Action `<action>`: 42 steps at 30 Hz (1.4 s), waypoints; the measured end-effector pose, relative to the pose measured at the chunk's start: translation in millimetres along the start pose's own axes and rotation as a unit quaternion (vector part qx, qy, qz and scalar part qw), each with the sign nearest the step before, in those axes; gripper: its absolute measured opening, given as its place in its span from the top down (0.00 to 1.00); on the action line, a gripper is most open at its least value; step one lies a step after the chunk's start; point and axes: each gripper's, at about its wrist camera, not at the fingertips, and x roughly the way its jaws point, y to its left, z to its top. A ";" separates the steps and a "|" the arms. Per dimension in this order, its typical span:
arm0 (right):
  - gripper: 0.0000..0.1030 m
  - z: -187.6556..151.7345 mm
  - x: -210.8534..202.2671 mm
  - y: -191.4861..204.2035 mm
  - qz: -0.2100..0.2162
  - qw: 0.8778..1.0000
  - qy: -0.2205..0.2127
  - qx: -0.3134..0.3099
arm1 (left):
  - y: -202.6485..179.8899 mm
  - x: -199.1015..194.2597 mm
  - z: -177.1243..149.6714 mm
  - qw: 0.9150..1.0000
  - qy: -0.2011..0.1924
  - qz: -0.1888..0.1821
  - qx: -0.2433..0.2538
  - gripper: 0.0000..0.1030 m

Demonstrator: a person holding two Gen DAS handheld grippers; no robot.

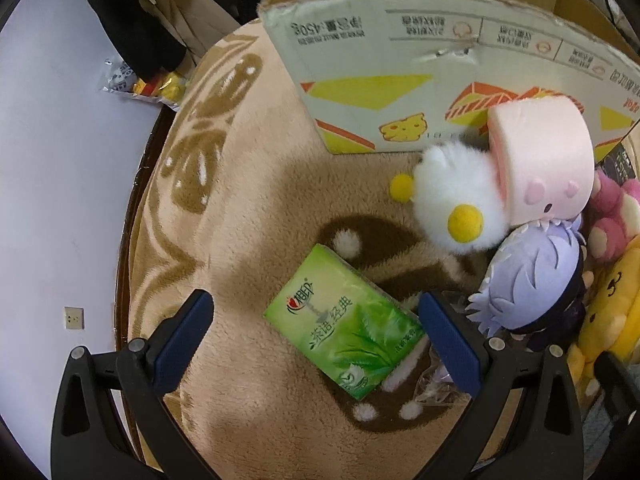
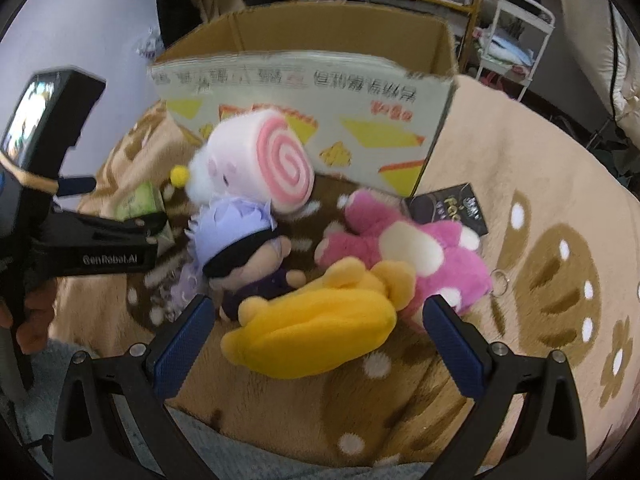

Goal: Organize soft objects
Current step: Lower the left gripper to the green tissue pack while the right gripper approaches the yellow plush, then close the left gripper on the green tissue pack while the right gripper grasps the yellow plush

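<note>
Beige patterned blanket point(image 1: 248, 208), cardboard box point(image 1: 400, 92) behind. Tissue pack point(image 1: 344, 320) lies between the left gripper point(image 1: 316, 332), jaws wide, empty. Yellow plush point(image 2: 316, 328) before the right gripper point(image 2: 316, 344), likewise spread. Step judged: pickup pending; next, close and lift into box.

Toy-strewn blanket point(image 1: 248, 208), box point(image 1: 420, 80)
</note>
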 end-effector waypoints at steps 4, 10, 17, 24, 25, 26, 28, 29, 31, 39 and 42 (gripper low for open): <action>0.00 0.4 8.0 3.8 0.001 1.000 0.017 -0.008 | -7.8 6.1 0.1 1.000 0.011 0.002 0.012 0.02; 0.00 0.4 18.7 1.1 -0.002 0.999 0.032 -0.005 | -16.9 17.3 2.5 0.999 0.020 0.009 0.029 0.02; 0.00 1.7 22.0 1.6 -0.002 0.999 0.031 -0.006 | -21.4 27.0 3.9 0.999 0.020 0.014 0.037 0.02; 0.16 1.6 31.1 -6.2 0.003 0.999 0.054 0.007 | -25.5 23.8 -0.7 0.999 0.024 -0.001 0.034 0.10; 0.16 2.0 31.5 -7.2 0.004 0.998 0.056 0.007 | -24.8 24.0 -1.7 0.999 0.027 -0.007 0.030 0.11; 0.16 2.3 31.5 -7.2 0.003 0.998 0.055 0.006 | -23.3 23.1 -2.8 0.999 0.028 -0.011 0.027 0.12; 0.17 2.3 31.8 -7.5 0.001 0.998 0.056 0.003 | -19.2 21.5 -3.2 0.999 0.033 -0.023 0.014 0.14; 0.17 1.9 32.2 -7.6 -0.001 0.998 0.058 0.002 | -16.1 21.6 -4.0 0.999 0.035 -0.029 0.004 0.15; 0.17 0.8 32.0 -7.3 -0.002 0.998 0.061 0.005 | -11.4 21.1 -5.9 0.998 0.040 -0.039 -0.009 0.16; 0.22 -0.2 23.3 -15.6 -0.002 0.999 0.050 0.016 | -10.4 12.6 -12.4 0.998 0.041 -0.044 -0.023 0.17; 0.23 2.4 18.8 -19.4 -0.003 0.999 0.041 0.019 | -6.8 6.6 -15.7 0.998 0.037 -0.045 -0.033 0.17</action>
